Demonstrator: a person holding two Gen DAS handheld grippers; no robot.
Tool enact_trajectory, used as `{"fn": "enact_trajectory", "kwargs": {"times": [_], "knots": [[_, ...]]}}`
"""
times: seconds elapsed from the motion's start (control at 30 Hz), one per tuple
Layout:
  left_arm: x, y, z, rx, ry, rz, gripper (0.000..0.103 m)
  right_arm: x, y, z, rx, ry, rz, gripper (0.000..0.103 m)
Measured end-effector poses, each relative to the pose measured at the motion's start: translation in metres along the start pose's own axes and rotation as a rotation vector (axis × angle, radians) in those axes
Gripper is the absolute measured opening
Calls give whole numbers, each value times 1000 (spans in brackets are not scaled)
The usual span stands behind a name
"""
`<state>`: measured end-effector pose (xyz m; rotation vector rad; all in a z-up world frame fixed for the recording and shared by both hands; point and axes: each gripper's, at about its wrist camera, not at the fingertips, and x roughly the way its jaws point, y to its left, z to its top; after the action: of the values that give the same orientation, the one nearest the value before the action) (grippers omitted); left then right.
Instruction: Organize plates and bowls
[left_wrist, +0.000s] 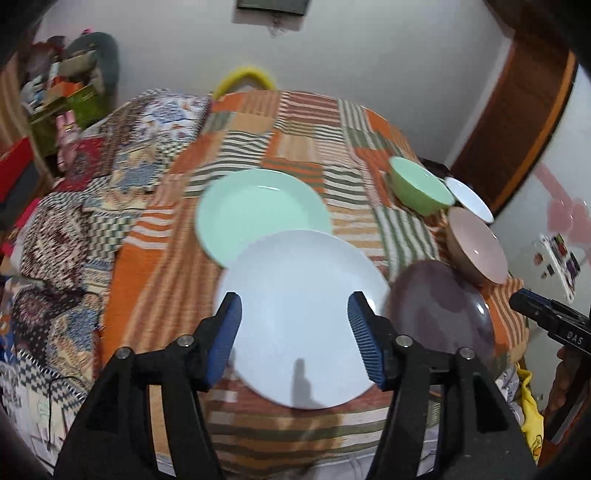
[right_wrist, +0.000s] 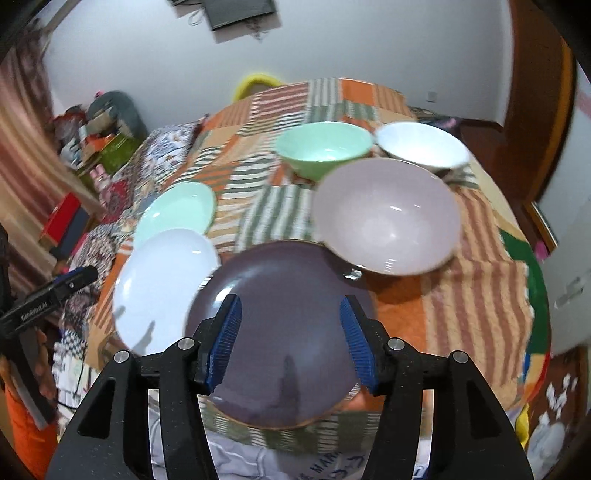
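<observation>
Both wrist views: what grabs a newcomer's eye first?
The dishes spread on the striped patchwork cloth: a white plate right under the open left tongs, and a dark purple plate under the open right tongs. Behind sit a mint plate at far left and three bowls at right: pink bowl nearest, green bowl and white bowl beyond it.

Striped patchwork blanket (right_wrist: 461, 280) bears three plates, green (right_wrist: 177, 214), white (right_wrist: 162, 288), purple (right_wrist: 280, 332), and three bowls: green (right_wrist: 325, 147), white (right_wrist: 421, 144), pink (right_wrist: 388, 218).
</observation>
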<state>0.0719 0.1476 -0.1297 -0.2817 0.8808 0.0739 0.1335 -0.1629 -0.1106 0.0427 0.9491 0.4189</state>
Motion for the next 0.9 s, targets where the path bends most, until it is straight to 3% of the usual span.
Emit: {"fn": "enact_trajectory", "kwargs": {"times": [0.3, 0.43, 0.67, 0.83, 0.9], "knots": [[11, 50, -19, -57, 72, 59, 64, 32, 49, 15, -95, 35, 70, 52], [26, 61, -31, -82, 120, 37, 64, 48, 68, 22, -138, 57, 86, 52], [46, 51, -43, -36, 165, -16, 63, 88, 87, 32, -191, 143, 106, 52], [56, 52, -46, -52, 192, -77, 47, 116, 93, 36, -212, 206, 95, 51], [62, 53, -47, -65, 214, -102, 38, 127, 94, 38, -218, 228, 88, 45]]}}
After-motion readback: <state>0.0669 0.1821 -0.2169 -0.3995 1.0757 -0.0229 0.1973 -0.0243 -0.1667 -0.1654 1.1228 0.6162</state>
